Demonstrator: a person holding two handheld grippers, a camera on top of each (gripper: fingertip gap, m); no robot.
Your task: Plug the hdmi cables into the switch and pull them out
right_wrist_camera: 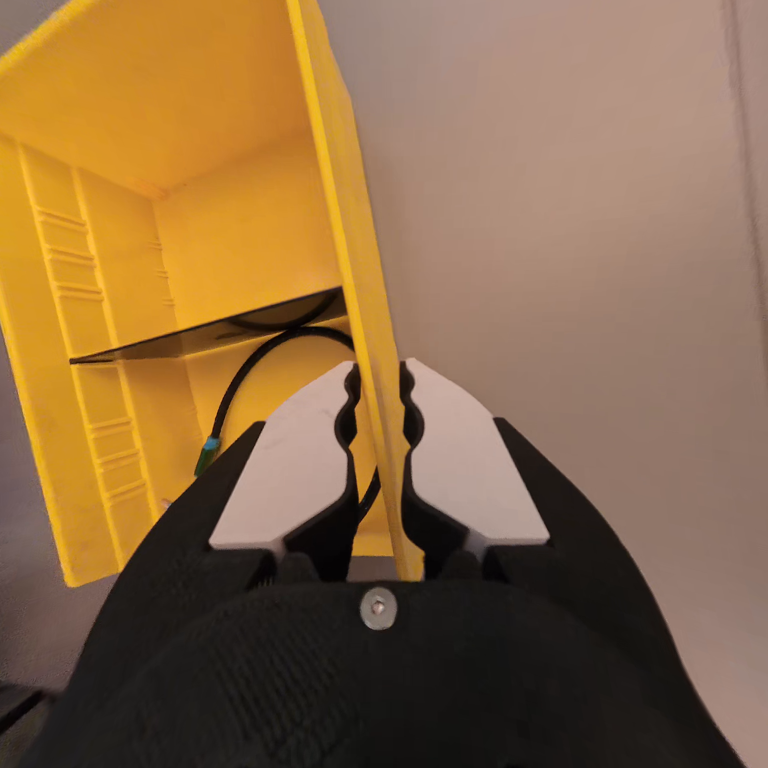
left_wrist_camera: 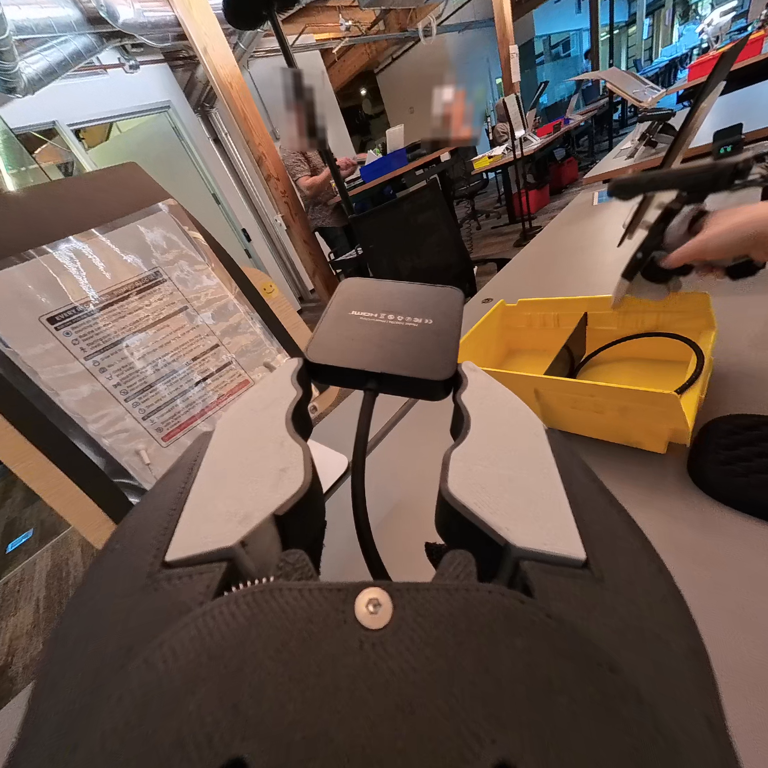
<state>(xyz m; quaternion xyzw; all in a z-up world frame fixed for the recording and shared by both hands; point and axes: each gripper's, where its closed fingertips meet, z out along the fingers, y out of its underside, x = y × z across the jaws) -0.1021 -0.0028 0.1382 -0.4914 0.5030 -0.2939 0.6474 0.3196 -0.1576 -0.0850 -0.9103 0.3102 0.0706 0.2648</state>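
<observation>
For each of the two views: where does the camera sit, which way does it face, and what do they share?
Left wrist view: on the left gripper, facing across the table; fingers clamp the black switch, one cable plugged in.
Right wrist view: on the right gripper, looking down, straddling the yellow bin wall.
Shared: the bin and its coiled black cable.

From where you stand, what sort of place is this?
Probably an open workshop or lab office. Long work tables hold red bins, exposed ducting and wooden beams run overhead, and a yellow parts bin sits on the near grey desk.
</observation>
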